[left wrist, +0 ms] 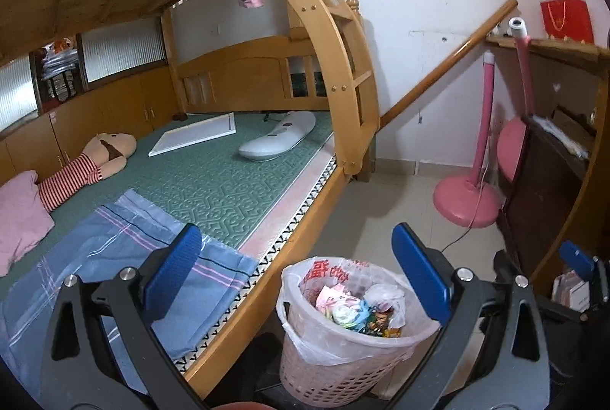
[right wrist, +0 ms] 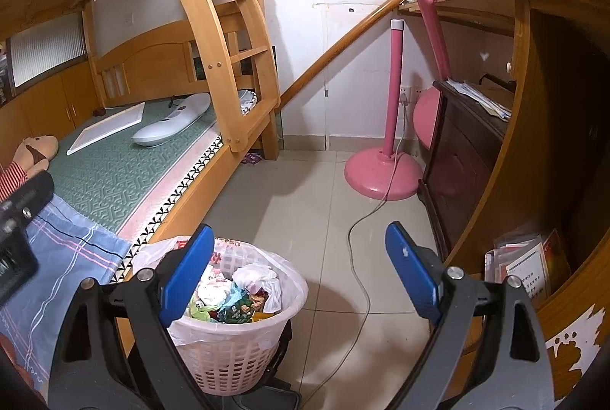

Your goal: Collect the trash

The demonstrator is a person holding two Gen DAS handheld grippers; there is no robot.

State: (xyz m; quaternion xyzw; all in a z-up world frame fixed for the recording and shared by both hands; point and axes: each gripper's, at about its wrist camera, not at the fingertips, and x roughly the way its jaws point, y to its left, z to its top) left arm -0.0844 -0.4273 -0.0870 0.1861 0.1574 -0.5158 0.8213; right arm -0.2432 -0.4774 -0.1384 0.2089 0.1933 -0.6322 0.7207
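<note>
**Both grippers spread wide over the bin**

Nearest the lens, the left gripper (left wrist: 301,276) stands with its blue fingers (left wrist: 173,271) far apart and nothing between them; the right gripper (right wrist: 299,274) is spread just as wide and also empty. Part of the right gripper's blue finger shows at the right edge of the left view.

Just beyond the fingers sits the bin (left wrist: 331,364) (right wrist: 232,360), a pale pink lattice basket on the tiled floor (right wrist: 305,212), touching or just beside the wooden bed frame (left wrist: 244,326). A white plastic liner (left wrist: 305,330) with red print is folded over its rim. Inside lies the trash (left wrist: 358,311) (right wrist: 232,299): crumpled wrappers, a white bag, bits of green and pink packaging.

On the bed, a blue striped cloth (left wrist: 114,257) lies near, then a green mat (left wrist: 213,173), a doll (left wrist: 95,162), a white board (left wrist: 194,135) and a white oblong device (left wrist: 278,139).

Farther off, a pink fan base (right wrist: 381,173) stands on the floor by the wall, its cord (right wrist: 362,257) trailing toward the camera. A wooden ladder (right wrist: 225,40) rises at the bed's far end.
</note>
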